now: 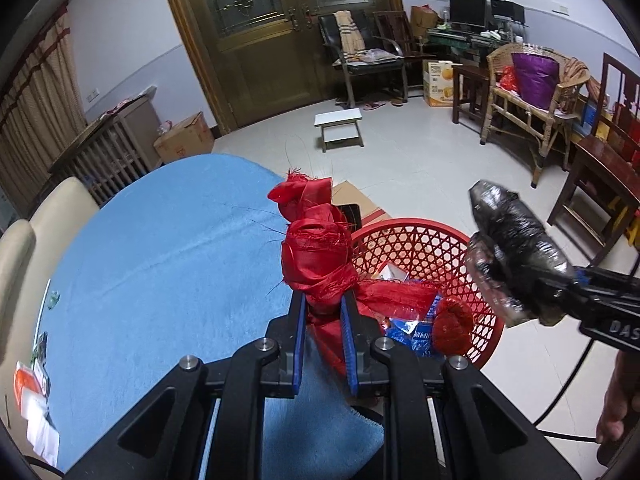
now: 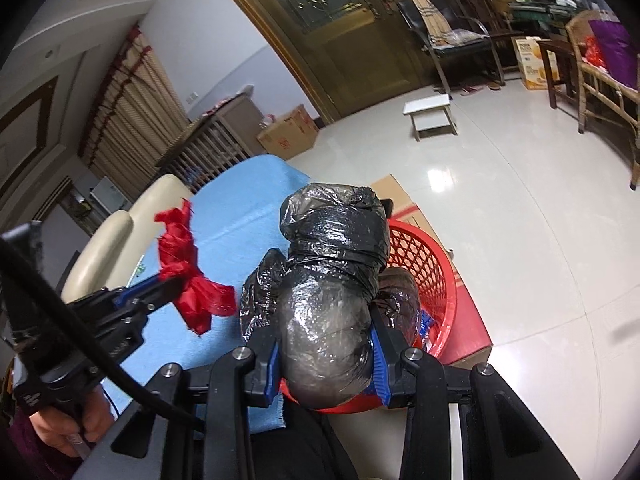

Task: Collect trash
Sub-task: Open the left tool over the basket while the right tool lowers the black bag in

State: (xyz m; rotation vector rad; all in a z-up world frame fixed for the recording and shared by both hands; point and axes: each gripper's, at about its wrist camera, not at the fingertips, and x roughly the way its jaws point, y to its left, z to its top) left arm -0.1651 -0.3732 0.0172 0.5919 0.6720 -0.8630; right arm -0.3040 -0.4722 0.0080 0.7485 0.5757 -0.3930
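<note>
The left gripper (image 1: 323, 312) is clamped on a knotted bundle of frayed red cloth (image 1: 316, 248), the right gripper (image 2: 326, 354) on a crumpled wad of black plastic film (image 2: 332, 280); both hang above the red plastic lattice basket (image 1: 424, 252) (wrappers already inside) beside the blue-covered table (image 1: 168, 264).

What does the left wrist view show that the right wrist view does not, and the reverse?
Left wrist only: blue wrappers inside the red basket, and papers at the table's near edge.
Right wrist only: the hand on the left gripper's handle, and the curtain's full height.
Both: left gripper shut on the red cloth bundle, right gripper shut on the black plastic bundle, the blue tablecloth, the white stool.
</note>
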